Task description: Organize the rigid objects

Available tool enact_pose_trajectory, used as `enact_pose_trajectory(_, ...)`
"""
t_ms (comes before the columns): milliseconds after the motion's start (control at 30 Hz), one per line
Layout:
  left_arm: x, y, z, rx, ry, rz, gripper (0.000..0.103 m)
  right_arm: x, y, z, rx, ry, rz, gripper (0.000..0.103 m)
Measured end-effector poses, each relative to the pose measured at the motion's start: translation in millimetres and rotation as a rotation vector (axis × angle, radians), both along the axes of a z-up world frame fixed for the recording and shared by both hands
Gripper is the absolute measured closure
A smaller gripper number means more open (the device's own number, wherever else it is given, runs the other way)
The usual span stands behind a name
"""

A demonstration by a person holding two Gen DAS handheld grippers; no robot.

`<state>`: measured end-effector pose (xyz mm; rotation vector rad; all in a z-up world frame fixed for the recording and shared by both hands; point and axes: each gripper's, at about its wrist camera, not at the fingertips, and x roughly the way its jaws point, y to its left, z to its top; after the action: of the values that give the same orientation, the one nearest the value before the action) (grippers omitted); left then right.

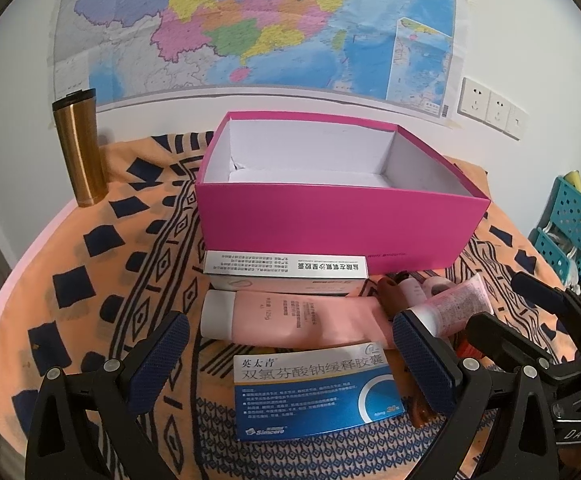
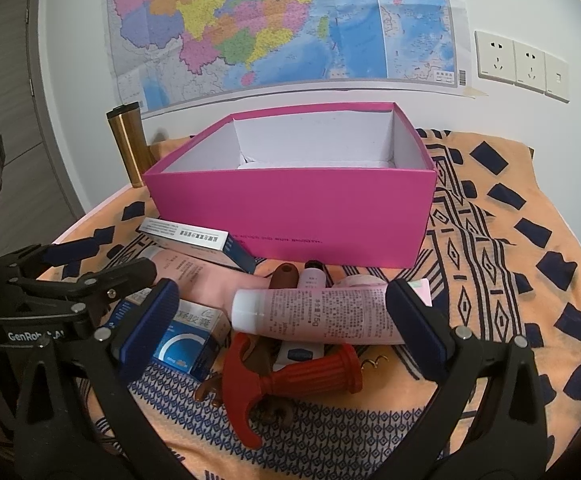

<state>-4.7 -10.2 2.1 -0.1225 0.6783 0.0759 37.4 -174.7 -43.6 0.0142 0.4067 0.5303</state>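
Hovering low over the orange patterned cloth, left gripper spread wide, grasping nothing, blue pads either side of a blue-and-white medicine box lying flat at 6 o'clock. Just beyond it, toward 12 o'clock, lies a large pink tube on its side, white cap pointing to 9 o'clock. Behind that, a white medicine box resting against the front wall of the open pink box, which stands at the centre of the cloth with white inside walls and nothing visible in it. At 3 o'clock of the large tube, a smaller pink tube, partly hidden by the right pad. Far at 10 o'clock, upright by the wall, a gold flask. Filling the wall at 12 o'clock, a coloured map; at 2 o'clock, white sockets; at 3 o'clock, a blue perforated basket.

Seen from the right wrist: right gripper likewise released, fingers wide apart, holding nothing. Between them lies the small pink tube, cap to 9 o'clock, far end touching or just beside the right pad; contact cannot be told. Below it, at 6 o'clock, a red handled tool on its side, over some brown items too cluttered to identify. At 9 o'clock, the other gripper's black frame.
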Motion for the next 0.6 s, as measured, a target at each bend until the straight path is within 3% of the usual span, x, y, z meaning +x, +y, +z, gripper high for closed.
enact_pose_trajectory(600, -4, -7, -4, -0.012, -0.005, -0.045, 0.0, -1, -12, -5, 0.013, 0.034, -0.002, 0.001)
